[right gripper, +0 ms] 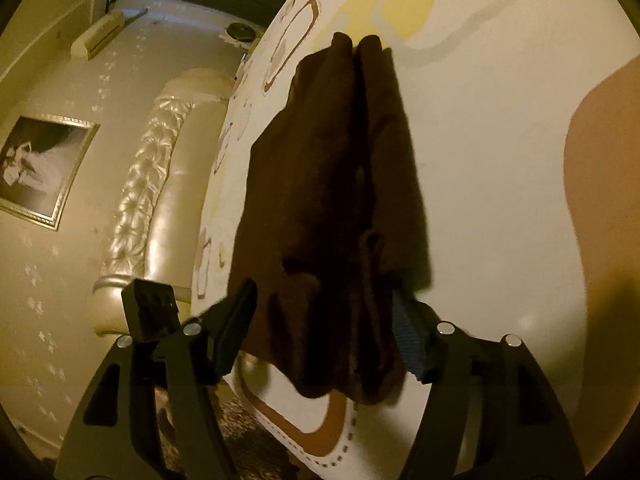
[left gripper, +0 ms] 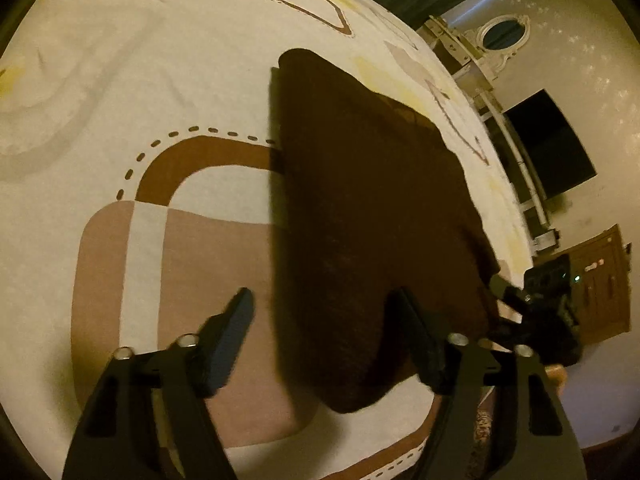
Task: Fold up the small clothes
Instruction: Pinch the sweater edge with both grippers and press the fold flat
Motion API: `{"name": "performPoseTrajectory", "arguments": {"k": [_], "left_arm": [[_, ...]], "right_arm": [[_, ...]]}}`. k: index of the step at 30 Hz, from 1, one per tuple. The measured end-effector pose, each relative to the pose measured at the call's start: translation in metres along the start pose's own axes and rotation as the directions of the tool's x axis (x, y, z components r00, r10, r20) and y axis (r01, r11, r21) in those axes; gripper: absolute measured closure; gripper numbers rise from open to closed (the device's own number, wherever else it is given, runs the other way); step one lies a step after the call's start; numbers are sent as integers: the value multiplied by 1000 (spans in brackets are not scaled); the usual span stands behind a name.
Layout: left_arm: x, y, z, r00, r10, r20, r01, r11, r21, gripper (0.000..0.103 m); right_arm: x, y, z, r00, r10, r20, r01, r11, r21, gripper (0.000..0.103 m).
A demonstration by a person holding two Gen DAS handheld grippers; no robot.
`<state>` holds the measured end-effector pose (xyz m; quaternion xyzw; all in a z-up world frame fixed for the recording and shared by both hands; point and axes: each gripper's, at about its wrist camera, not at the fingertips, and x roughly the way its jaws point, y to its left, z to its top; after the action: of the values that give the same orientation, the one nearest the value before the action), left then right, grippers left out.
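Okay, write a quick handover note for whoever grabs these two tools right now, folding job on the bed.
Left tool: open, nothing held, over the near left edge of the dark brown garment.
Right tool: open, nothing gripped; the garment's near end lies between its fingers.
Garment: lies on the patterned bedspread near the bed's edge, folded lengthwise into a long strip with a seam down the middle.
Done: the lengthwise folds, it seems.
Left: probably a crosswise fold to make it compact, then tidy the edges.

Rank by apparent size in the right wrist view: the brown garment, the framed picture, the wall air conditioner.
1. Brown garment, largest, though nearest the camera.
2. Framed picture.
3. Air conditioner, smallest, though farthest away.
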<state>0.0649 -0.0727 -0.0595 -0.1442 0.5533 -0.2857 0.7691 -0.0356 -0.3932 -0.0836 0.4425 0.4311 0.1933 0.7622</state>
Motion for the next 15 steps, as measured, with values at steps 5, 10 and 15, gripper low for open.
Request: {"name": "performPoseTrajectory", "arguments": {"k": [5,10,15], "left_arm": [[3,-8,-3,1000,12,-6,-12,1000,-13,70],[-7,-19,-7,999,44,17,-45,999,11,77],[-7,-21,-12,999,51,5,-51,999,9,77]], "right_arm": [[10,3,-2,996,-83,-38,82,996,-29,76],[-5,8,-6,998,-55,-14,54,998,-35,83],[-12,10,-9,998,-55,-22,54,997,-50,83]]}}
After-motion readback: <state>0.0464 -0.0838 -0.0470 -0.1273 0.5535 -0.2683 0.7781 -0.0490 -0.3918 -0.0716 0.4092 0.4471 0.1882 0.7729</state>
